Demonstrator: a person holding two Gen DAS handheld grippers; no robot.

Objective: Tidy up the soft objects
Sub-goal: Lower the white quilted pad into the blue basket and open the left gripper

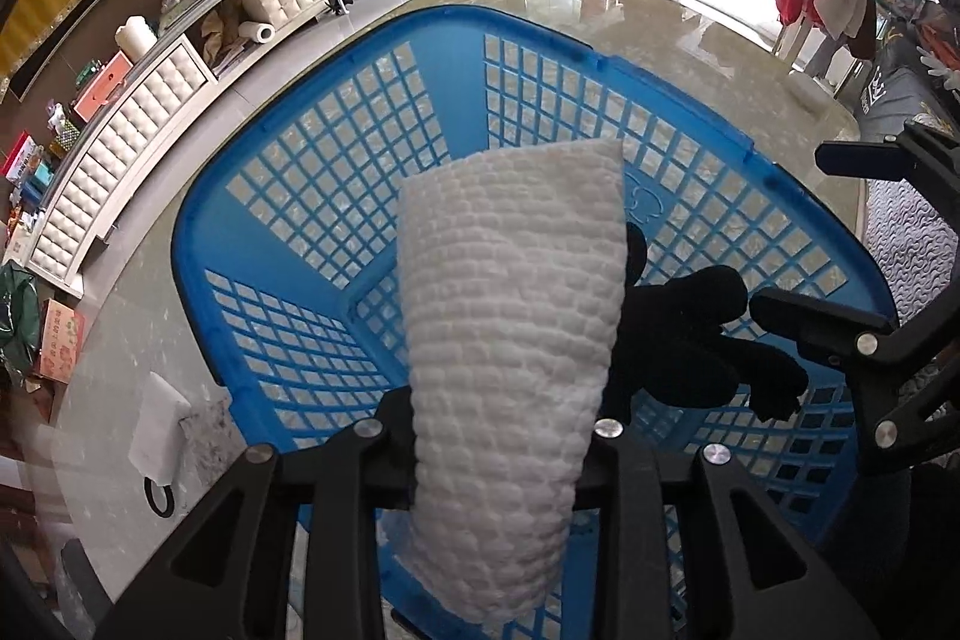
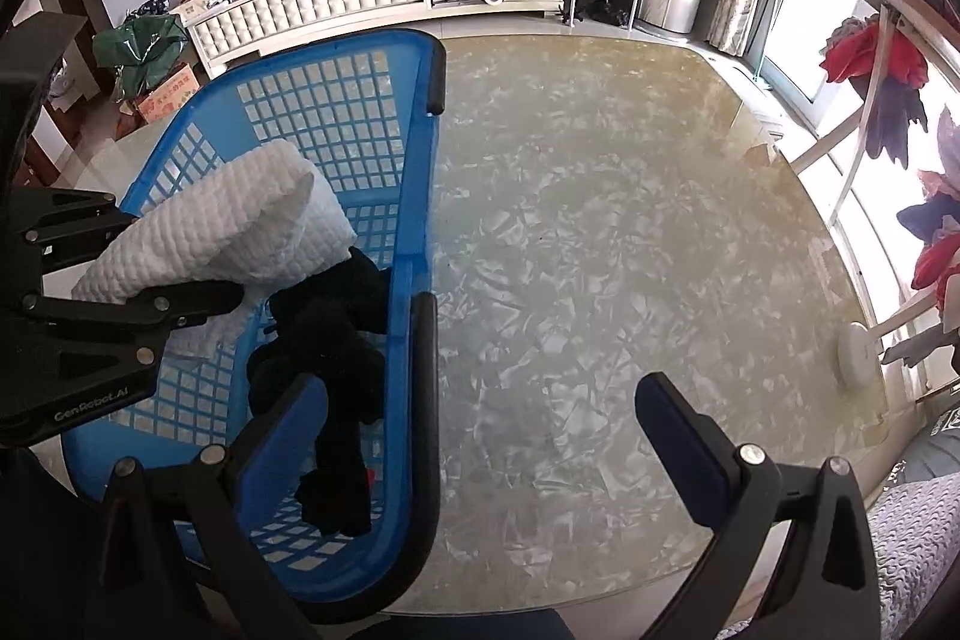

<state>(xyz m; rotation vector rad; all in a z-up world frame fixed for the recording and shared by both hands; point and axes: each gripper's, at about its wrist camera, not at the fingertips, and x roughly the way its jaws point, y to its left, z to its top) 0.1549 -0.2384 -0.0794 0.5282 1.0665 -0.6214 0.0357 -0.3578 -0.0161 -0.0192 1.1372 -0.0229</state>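
1. Holding a white cloth (image 1: 510, 340) over the blue basket (image 1: 312, 196), the left gripper (image 1: 498, 454) has its fingers clamped narrow on the folded cloth, which sticks out forward between them.
2. Right gripper (image 2: 480, 400) is spread wide and holds nothing; one finger sits over the basket's right rim, the other over the bare table (image 2: 630, 220).
3. Black item (image 2: 330, 340), a glove or sock by the look, already lies in the basket at the near right, just beside the cloth's end.
4. Judgement: cloth is about to be dropped in, so the task looks partly done.
5. Risk: the cloth hangs high, so a release here could let it unfold and drape over the rim.
6. Risk: the right gripper's finger sits near the rim, so a careless move could knock the light basket along the glossy table.
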